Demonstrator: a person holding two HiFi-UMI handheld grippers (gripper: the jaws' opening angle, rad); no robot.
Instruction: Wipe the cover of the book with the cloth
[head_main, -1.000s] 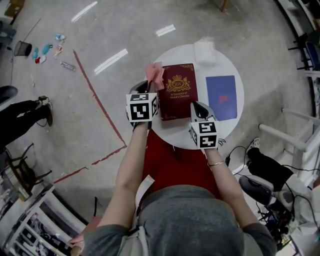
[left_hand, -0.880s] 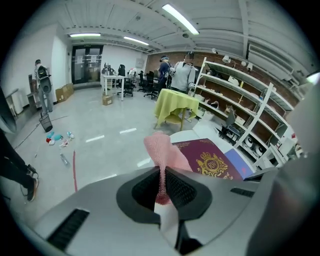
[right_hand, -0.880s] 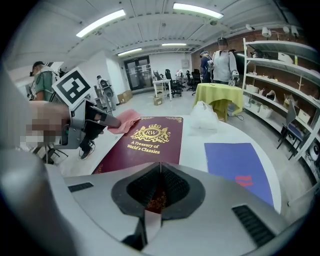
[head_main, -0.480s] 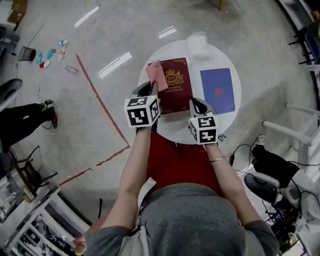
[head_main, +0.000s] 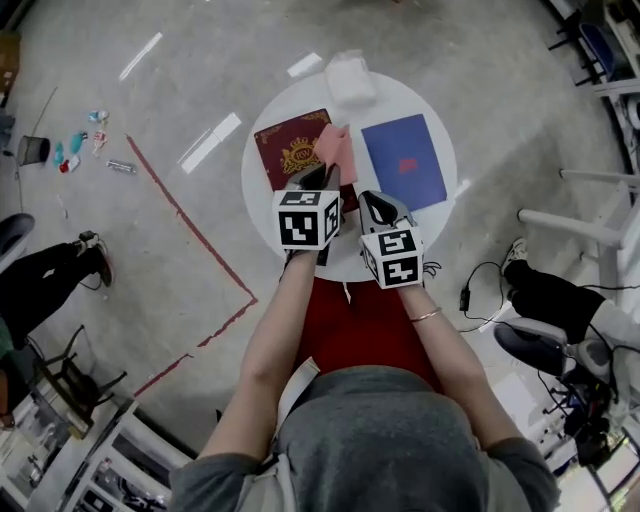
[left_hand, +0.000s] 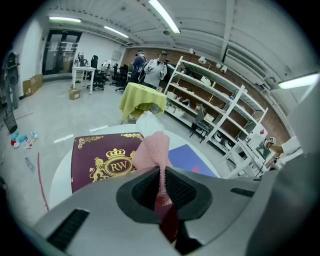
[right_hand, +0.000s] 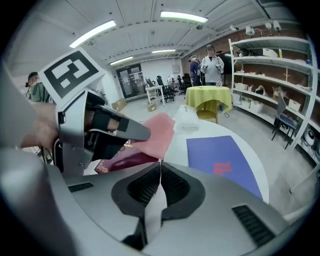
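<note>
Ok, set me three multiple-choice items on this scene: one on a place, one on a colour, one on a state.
1. In the head view, on which side of the maroon book does the blue book lie?
A. left
B. right
C. on top of it

2. The cloth is:
A. pink
B. green
C. white

3. The jaws of the left gripper are:
A. wide apart and empty
B. shut on the cloth
C. shut on the blue book

Answers:
1 B: the blue book lies apart from the maroon book, to its right.
2 A: the cloth shows pink in every view.
3 B: the left gripper view shows the cloth pinched between the jaws.
</note>
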